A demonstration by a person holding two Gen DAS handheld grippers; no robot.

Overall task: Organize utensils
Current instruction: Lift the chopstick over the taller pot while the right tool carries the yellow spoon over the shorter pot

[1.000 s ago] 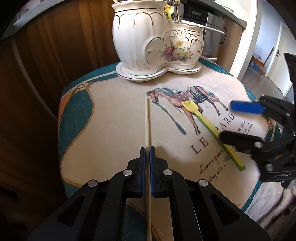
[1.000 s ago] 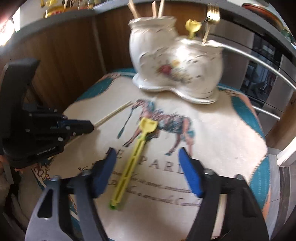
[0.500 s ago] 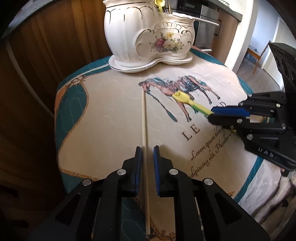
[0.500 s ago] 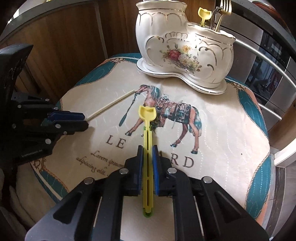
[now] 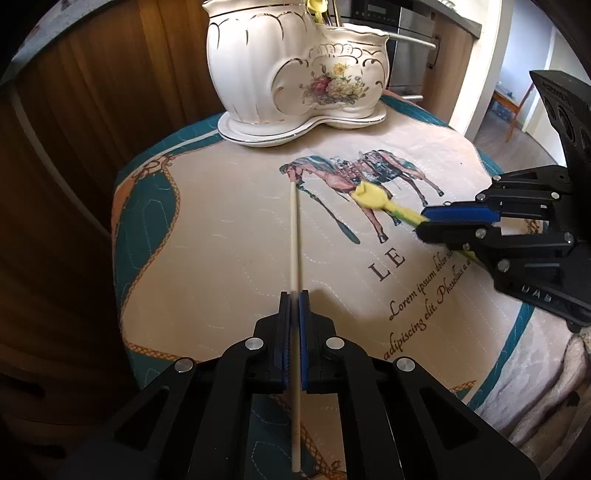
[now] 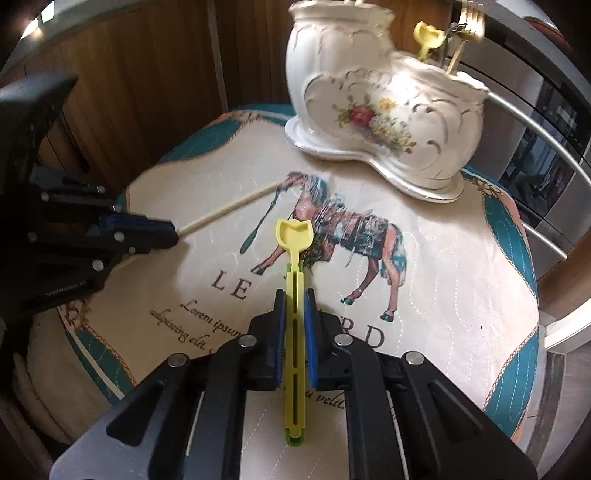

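Observation:
My left gripper (image 5: 294, 295) is shut on a pale chopstick (image 5: 294, 236) that points toward the white floral ceramic holder (image 5: 295, 70). My right gripper (image 6: 294, 295) is shut on the handle of a yellow plastic scoop (image 6: 294, 236), lifted a little above the horse-print cloth. In the left wrist view the right gripper (image 5: 423, 219) holds the scoop (image 5: 369, 195) at the right. In the right wrist view the left gripper (image 6: 173, 234) holds the chopstick (image 6: 229, 208) at the left. The holder (image 6: 384, 99) has a yellow scoop (image 6: 428, 37) and a gold fork (image 6: 467, 22) in its low side.
The horse-print cloth (image 5: 221, 229) covers a small round table with edges close on all sides. A wooden cabinet (image 5: 92, 92) stands behind and left. An oven with a metal bar (image 6: 535, 122) is at the right.
My left gripper has closed on the chopstick. My right gripper, open above the scoop a second ago, has closed on its handle and lifted it slightly.

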